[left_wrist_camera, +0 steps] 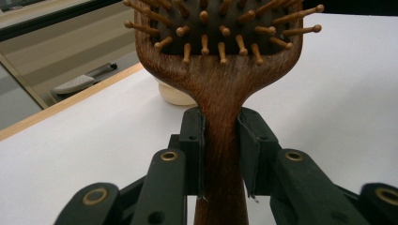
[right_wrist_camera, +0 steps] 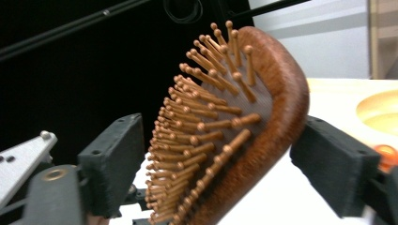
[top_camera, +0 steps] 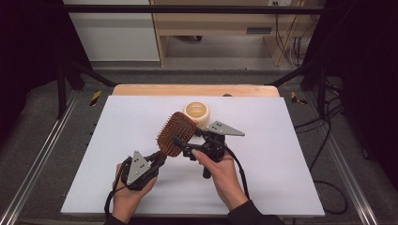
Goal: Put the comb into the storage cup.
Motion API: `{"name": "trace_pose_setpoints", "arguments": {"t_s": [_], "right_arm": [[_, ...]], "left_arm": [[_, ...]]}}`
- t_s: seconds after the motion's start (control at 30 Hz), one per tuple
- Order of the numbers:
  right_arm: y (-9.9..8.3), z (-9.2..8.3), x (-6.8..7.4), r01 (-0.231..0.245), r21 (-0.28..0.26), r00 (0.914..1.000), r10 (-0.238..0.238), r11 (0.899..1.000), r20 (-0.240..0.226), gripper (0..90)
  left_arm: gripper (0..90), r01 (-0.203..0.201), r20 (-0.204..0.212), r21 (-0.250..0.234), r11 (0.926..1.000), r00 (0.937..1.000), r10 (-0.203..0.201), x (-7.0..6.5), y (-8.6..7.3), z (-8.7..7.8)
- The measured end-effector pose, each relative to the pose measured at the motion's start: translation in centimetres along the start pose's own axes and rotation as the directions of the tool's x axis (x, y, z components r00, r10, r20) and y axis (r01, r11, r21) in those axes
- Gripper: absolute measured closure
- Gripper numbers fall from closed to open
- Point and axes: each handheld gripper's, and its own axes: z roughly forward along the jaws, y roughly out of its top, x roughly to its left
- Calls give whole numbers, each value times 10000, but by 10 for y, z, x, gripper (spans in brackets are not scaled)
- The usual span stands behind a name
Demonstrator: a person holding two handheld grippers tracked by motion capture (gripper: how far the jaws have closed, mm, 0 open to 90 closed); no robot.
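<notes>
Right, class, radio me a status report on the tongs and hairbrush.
Left tongs shut on hairbrush handle. Right tongs open around brush head. Bowl behind, clear.

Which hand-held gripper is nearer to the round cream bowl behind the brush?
The right hand-held gripper, its jaws around the head of the wooden bristle hairbrush, sits just before the cream bowl. The left hand-held gripper clamps the handle, farther back.

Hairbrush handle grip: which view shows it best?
Left gripper view: the left gripper pads clamp the hairbrush handle on both sides. High view shows the whole brush, small; right gripper view shows its bristled head.
</notes>
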Motion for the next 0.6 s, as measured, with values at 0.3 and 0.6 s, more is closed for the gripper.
{"name": "trace_pose_setpoints", "arguments": {"t_s": [0.3, 0.6], "right_arm": [[1, 6, -3, -679, -205, 9972, 671, 9975, -341, 269], [1, 9, -4, -1205, -436, 9895, 1165, 9918, -854, 385]], "left_arm": [[728, -31, 72, -121, 9999, 10000, 32, -1, 1, -1], [728, 89, 153, -227, 9997, 9998, -86, 0, 0, -1]]}}
